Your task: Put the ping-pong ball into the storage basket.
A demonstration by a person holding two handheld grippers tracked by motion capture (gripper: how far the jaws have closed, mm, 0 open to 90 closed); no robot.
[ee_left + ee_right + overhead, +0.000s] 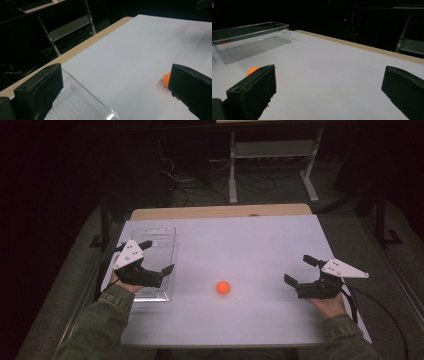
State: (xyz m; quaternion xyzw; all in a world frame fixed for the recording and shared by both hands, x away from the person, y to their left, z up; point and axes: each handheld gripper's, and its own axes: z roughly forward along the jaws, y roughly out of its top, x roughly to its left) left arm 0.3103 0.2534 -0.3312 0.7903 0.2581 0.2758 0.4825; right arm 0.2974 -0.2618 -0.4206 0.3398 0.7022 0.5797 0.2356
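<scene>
Both claws, left [156, 257] and right [298, 270], are being held apart; the orange ball [223, 287] is lying between them, slightly nearer the left.

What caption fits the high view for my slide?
Two open grippers, left gripper and right gripper, flank an orange ball beside a clear tray.

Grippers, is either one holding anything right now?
No. The left gripper and right gripper are open and empty; the ball lies free between them.
</scene>
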